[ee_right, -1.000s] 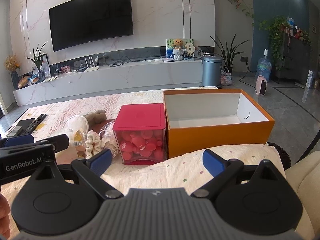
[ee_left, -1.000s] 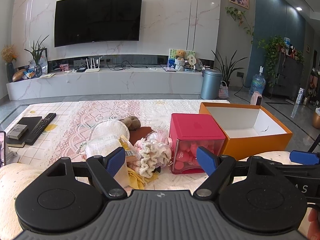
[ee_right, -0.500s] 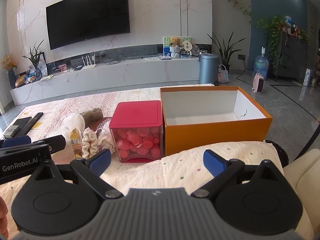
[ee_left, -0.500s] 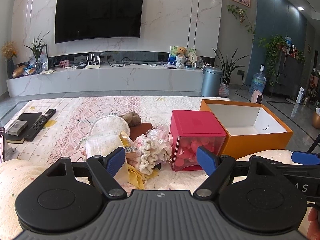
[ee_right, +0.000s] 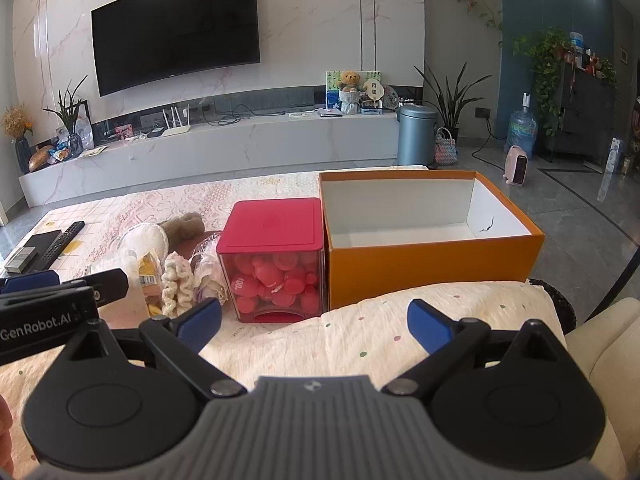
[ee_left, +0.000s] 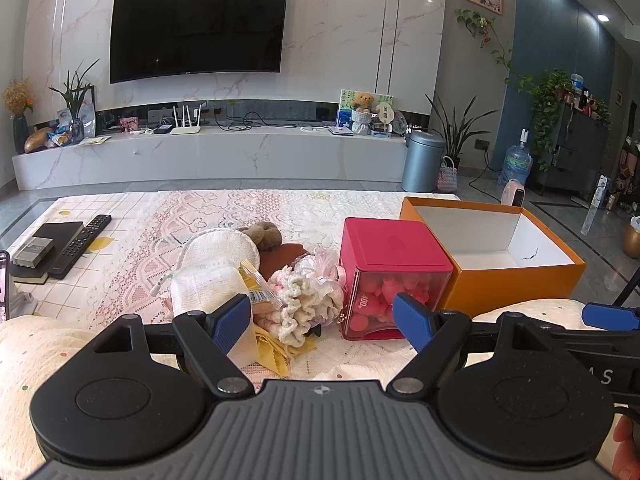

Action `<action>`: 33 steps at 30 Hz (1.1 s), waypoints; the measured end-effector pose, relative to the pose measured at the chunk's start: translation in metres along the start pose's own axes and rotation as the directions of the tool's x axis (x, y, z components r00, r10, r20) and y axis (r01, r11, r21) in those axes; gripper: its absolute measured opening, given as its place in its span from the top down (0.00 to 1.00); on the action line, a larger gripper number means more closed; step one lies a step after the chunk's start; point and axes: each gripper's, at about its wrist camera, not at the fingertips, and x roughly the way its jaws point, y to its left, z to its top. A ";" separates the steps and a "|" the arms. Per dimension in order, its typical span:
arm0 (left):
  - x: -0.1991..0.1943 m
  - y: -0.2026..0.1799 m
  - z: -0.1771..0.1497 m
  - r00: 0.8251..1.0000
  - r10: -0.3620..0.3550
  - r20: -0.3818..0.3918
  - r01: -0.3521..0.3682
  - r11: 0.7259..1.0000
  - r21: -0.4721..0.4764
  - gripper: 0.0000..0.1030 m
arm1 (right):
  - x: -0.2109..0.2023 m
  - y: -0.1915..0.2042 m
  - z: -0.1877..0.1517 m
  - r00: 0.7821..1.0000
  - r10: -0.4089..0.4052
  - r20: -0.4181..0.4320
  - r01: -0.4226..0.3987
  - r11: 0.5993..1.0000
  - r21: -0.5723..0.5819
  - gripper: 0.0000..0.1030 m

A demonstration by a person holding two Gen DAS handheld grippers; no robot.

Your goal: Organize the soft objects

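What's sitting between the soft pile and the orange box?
The red-lidded cube of pink balls stands between the soft pile and the orange box, clearest in the right wrist view.

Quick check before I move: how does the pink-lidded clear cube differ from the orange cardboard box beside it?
The pink-lidded clear cube is closed under its lid; the orange cardboard box is open-topped. The cube holds pink rounded pieces; the box's visible white interior looks empty. The cube has see-through walls and is smaller; the box is opaque and wider. Both stand upright, side by side on the lace-covered table.

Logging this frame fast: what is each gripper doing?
Left gripper: open, holding nothing.
Right gripper: open, holding nothing.
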 end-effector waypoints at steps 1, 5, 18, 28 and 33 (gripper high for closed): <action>0.000 0.000 0.000 1.000 -0.002 -0.001 0.002 1.000 0.000 0.08 | 0.000 0.000 0.000 1.000 0.000 -0.001 0.000 1.000 0.000 0.05; 0.003 0.005 -0.003 1.000 -0.012 -0.010 0.012 1.000 0.014 0.11 | 0.003 0.001 -0.001 1.000 0.007 -0.001 -0.007 1.000 -0.009 0.04; 0.029 0.058 -0.010 0.994 0.016 -0.109 -0.024 0.998 -0.064 0.36 | 0.040 0.014 0.000 0.992 0.099 -0.082 -0.104 0.993 -0.063 0.28; 0.069 0.101 -0.007 0.978 0.043 -0.206 -0.073 0.988 -0.139 0.26 | 0.087 0.052 0.007 0.971 0.182 -0.158 -0.207 0.966 -0.158 0.47; 0.097 0.117 -0.008 0.968 0.035 -0.250 -0.083 0.979 -0.186 0.14 | 0.118 0.072 0.008 0.956 0.208 -0.207 -0.248 0.949 -0.196 0.58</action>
